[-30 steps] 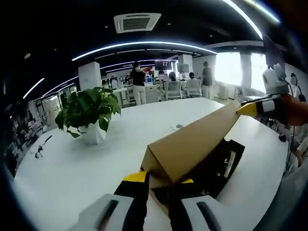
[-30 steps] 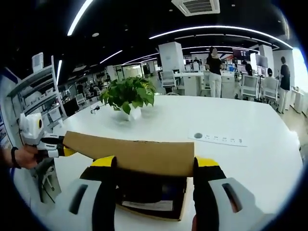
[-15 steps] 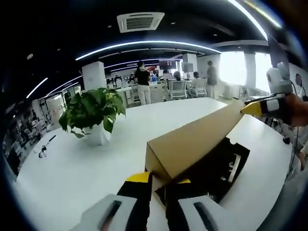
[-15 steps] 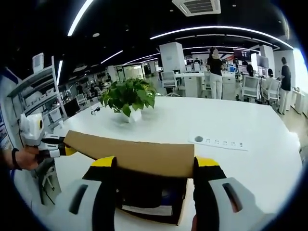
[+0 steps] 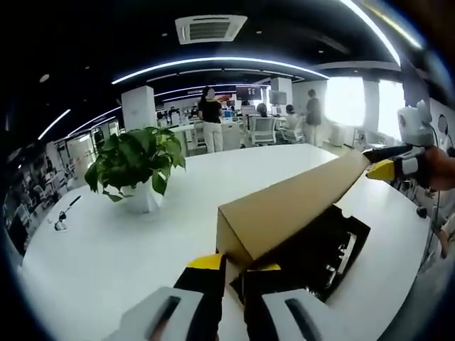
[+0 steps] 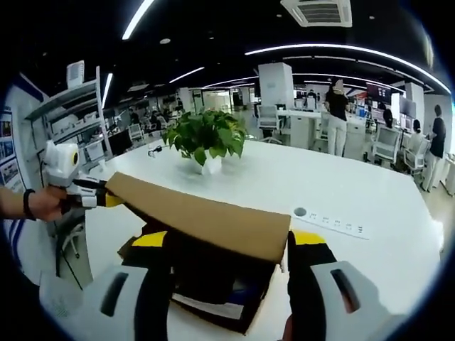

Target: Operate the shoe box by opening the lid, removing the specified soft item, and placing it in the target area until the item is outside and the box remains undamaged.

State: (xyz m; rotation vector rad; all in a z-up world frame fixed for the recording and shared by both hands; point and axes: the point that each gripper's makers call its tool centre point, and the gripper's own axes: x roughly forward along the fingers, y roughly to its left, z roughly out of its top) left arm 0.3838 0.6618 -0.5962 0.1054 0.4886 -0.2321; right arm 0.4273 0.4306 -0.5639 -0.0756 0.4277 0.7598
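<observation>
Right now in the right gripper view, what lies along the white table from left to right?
Left gripper with yellow tips → brown cardboard shoe box lid → flat white power strip.

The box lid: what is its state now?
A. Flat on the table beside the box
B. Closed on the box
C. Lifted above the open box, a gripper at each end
C: the lid hangs raised over the box, the left gripper at its far end.
</observation>
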